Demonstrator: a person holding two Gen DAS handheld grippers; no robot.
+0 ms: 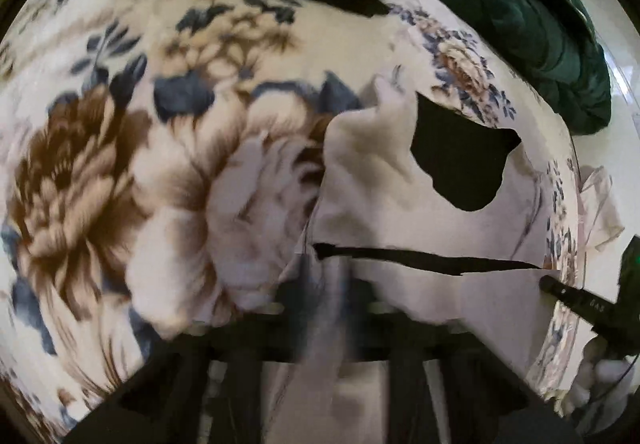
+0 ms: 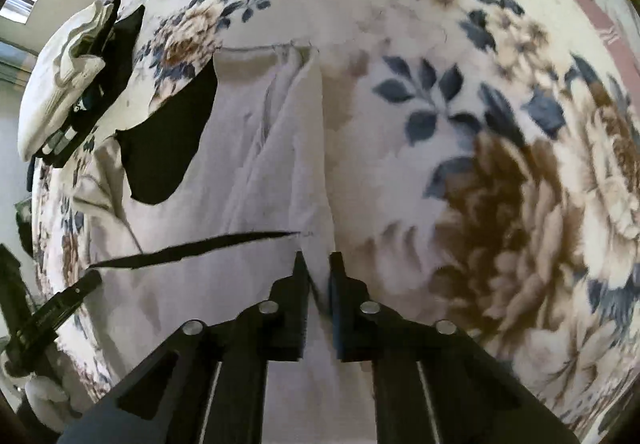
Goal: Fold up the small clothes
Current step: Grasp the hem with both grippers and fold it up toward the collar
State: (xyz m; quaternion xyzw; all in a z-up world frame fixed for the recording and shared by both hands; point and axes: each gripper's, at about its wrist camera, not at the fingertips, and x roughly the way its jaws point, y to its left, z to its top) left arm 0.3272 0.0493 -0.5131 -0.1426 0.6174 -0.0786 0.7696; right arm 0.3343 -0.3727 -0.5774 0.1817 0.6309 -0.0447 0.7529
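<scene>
Keep both corners level and taut as you carry the fold over, w/ no slack between claws. Right claw [image 2: 318, 268] is nearly closed, pinching the white garment [image 2: 256, 164] edge between its tips; cloth spreads ahead and left of it on the blanket [image 2: 500, 124]. Left claw [image 1: 316, 308] is blurred and cloth-covered; can't tell its opening.
</scene>
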